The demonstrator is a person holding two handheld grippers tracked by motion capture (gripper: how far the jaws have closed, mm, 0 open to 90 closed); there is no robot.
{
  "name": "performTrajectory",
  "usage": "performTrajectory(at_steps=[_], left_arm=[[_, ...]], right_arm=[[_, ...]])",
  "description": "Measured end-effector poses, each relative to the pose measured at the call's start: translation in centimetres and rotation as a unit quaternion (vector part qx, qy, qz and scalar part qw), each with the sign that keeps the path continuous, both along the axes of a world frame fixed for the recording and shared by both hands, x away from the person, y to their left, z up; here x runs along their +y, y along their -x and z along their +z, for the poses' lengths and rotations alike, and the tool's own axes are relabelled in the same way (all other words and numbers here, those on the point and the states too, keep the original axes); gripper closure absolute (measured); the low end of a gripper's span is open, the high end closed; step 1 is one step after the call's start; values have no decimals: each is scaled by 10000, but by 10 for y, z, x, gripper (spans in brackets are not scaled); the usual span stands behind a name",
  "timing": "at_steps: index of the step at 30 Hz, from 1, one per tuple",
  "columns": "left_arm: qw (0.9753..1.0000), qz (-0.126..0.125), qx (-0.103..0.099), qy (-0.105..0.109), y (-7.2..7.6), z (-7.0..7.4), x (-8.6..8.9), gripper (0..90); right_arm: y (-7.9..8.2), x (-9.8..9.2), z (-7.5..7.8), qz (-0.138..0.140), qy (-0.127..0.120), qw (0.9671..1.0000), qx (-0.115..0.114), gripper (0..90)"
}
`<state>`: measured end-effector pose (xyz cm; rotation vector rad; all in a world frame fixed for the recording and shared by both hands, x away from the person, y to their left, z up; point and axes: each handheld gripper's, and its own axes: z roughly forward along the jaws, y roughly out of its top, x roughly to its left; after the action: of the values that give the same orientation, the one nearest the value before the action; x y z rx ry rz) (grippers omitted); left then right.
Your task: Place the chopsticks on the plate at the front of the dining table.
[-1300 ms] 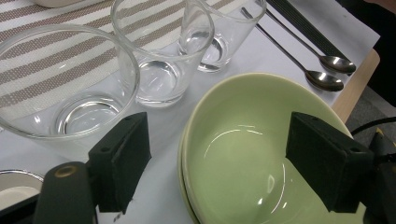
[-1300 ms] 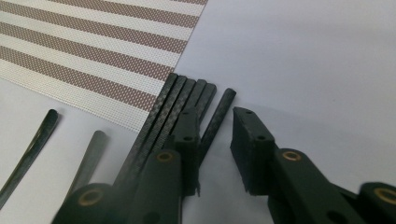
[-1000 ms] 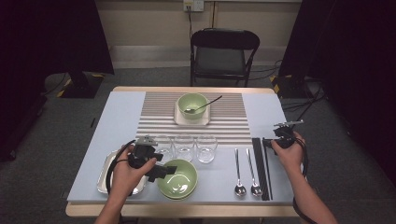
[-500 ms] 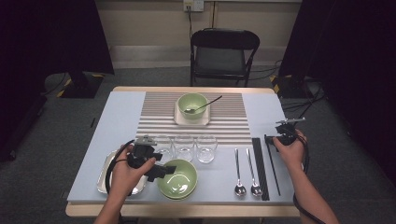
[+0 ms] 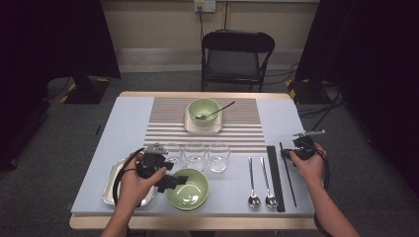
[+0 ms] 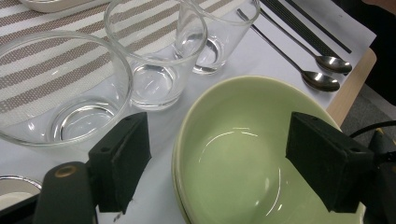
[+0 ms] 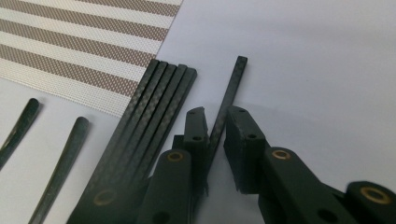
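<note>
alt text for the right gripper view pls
The right gripper straddles a single thin black chopstick lying on the pale blue table cover, jaws narrowly apart. To its left lie a bundle of black chopsticks and a brown-and-white striped placemat.

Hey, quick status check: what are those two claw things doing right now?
Left gripper open, straddling green bowl rim. Right gripper closing around single chopstick, grip uncertain. Glasses close beside bowl.

Right gripper (image 5: 289,153) slightly farther up the table, by the single chopstick (image 5: 288,174).
</note>
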<state>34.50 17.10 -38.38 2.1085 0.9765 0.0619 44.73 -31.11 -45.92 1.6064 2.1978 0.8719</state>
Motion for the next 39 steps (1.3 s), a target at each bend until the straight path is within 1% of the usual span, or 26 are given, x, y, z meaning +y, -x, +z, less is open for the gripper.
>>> performTrajectory(at_steps=[2, 3, 6, 7, 8, 10, 13, 16, 18, 22, 25, 28, 32, 35, 38, 39], left_arm=[[10000, -4, -6, -7, 0, 0, 0, 217], [10000, -3, -6, -11, 0, 0, -1, 217], [10000, -4, -10, -23, 1, 0, 0, 217], [10000, -20, -15, -42, 1, 0, 0, 217], [10000, -21, -14, -39, 1, 0, 0, 217], [10000, 2, -28, 2, 2, 0, 0, 217], [10000, 3, -31, -10, 3, 1, 0, 217], [10000, 3, -31, -3, 2, 1, 0, 216], [10000, 0, -31, 16, 2, 0, 0, 216], [10000, 9, -20, -7, 1, 0, 0, 217], [10000, 61, -41, 33, 1, 0, 1, 217], [9999, 84, -69, 125, 1, 0, 1, 217], [9999, 39, -94, 96, 0, 0, 0, 213], [9998, 98, -76, 167, -1, -1, -1, 212], [9998, 67, -42, 183, -1, -2, -4, 211], [9999, 36, -26, 154, -1, -2, -5, 211]], right_arm=[[2, 2, -1, -8, 106, 9999, -73, 778], [3, 4, -1, 3, 197, 9997, -135, 776], [5, 9, -1, -194, 258, 9994, -122, 762], [6, 10, -1, -224, 286, 9993, -122, 762], [6, 12, -1, -193, 392, 9989, -187, 764], [6, 13, -1, -251, 427, 9986, -158, 768], [6, 14, 0, -339, 407, 9986, -88, 784], [5, 10, 0, -442, 215, 9988, -52, 826], [5, 9, 0, -506, 174, 9986, -32, 840], [3, 12, 1, -526, 299, 9982, 54, 856], [1, 13, 2, -538, 360, 9978, 124, 860], [1, 14, 3, -549, 396, 9976, 149, 861], [1, 19, 3, -551, 584, 9967, 134, 860], [1, 20, 3, -559, 682, 9961, 95, 860], [1, 19, 3, -544, 609, 9966, 100, 862], [1, 18, 3, -559, 565, 9968, 125, 863]])
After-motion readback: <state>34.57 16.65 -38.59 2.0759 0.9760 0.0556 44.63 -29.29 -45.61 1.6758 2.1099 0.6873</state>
